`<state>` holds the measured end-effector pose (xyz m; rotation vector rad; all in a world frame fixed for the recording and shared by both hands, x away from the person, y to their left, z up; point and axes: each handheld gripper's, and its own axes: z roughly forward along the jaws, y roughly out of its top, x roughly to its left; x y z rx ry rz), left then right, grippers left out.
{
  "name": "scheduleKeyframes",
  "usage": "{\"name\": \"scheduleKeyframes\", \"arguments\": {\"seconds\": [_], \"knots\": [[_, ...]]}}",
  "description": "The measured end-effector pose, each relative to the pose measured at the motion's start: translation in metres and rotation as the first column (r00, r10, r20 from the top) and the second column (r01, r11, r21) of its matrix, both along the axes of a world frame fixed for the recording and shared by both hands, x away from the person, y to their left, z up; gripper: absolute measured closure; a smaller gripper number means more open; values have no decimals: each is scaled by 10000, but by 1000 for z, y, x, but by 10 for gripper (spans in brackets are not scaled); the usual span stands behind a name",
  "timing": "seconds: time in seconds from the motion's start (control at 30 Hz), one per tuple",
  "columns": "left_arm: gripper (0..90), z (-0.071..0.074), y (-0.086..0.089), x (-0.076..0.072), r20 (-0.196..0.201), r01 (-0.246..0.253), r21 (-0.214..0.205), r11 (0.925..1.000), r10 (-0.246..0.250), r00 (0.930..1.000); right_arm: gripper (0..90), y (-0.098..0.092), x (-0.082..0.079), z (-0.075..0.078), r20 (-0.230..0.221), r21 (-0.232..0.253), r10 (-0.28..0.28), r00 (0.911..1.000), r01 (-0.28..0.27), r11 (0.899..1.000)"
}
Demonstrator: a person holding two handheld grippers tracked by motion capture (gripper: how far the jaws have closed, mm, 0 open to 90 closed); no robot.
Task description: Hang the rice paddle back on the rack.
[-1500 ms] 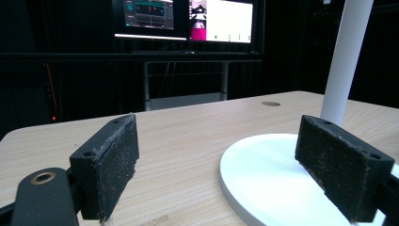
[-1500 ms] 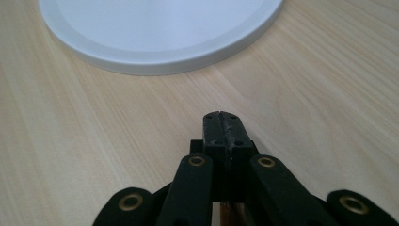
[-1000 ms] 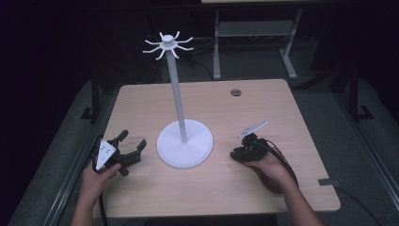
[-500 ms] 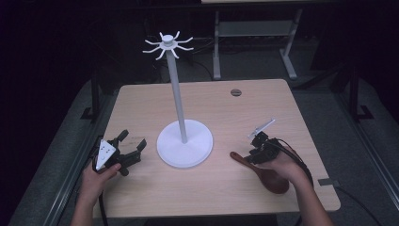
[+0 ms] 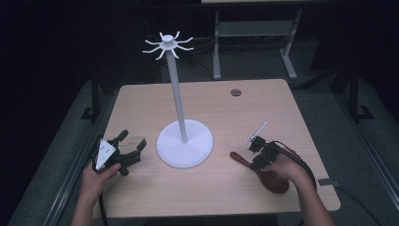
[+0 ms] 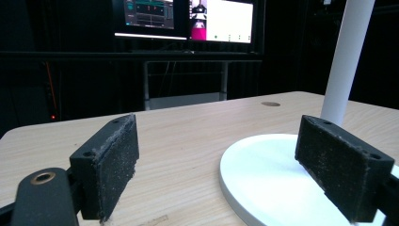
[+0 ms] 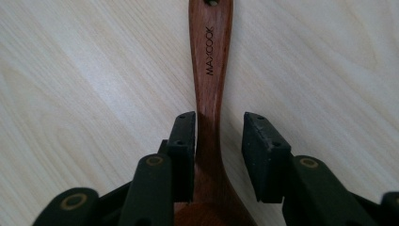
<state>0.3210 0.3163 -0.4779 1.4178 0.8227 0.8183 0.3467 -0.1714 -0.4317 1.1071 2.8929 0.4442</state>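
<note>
Spoon (image 7: 210, 70): lying flat on surface (image 5: 221, 99), at 4 o'clock from stand (image 5: 184, 149); we have not lifted it.
Right gripper (image 7: 219, 155): jaws narrow, straddling the spoon neck; they have just been closing.
Left gripper (image 6: 226, 165): jaws wide, empty.
Left: grip, hang.

The left gripper (image 5: 123, 151) is showing a black body with a grey three-cornered plate on top, dotted with small dark marks. Its two black jaws are wearing thick rectangular pads (image 6: 112, 162) with a rough, speckled face and small round holes along the top edge; a brass-coloured ring is sitting in the rounded black link below one pad. A black cable is trailing from it along the bare forearm. The right gripper (image 7: 219, 153) is showing the same black jaws, pads with paired screw holes, and brass-ringed pivots on its links. A thin white rod is sticking out of its top, and black cables are looping over the bare forearm behind it.
</note>
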Motion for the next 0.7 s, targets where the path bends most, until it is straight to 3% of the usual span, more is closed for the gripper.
{"name": "scheduleKeyframes", "arguments": {"seconds": [0.17, 0.6, 0.7], "knots": [[134, 0, -1, 0, -7, 8, 42, 10000, -8, 10000, 688, 8, 2, -3, -320, -510, 320, 9990, -336, 9981], [134, 0, -1, -1, 2, 3, 38, 10000, -3, 10000, 757, 22, 3, -6, -392, -1463, 518, 9979, -570, 9876], [134, 0, -1, -1, 20, 5, 94, 10000, -5, 10000, 762, 23, 3, -6, -412, -1482, 462, 9981, -518, 9876]]}}
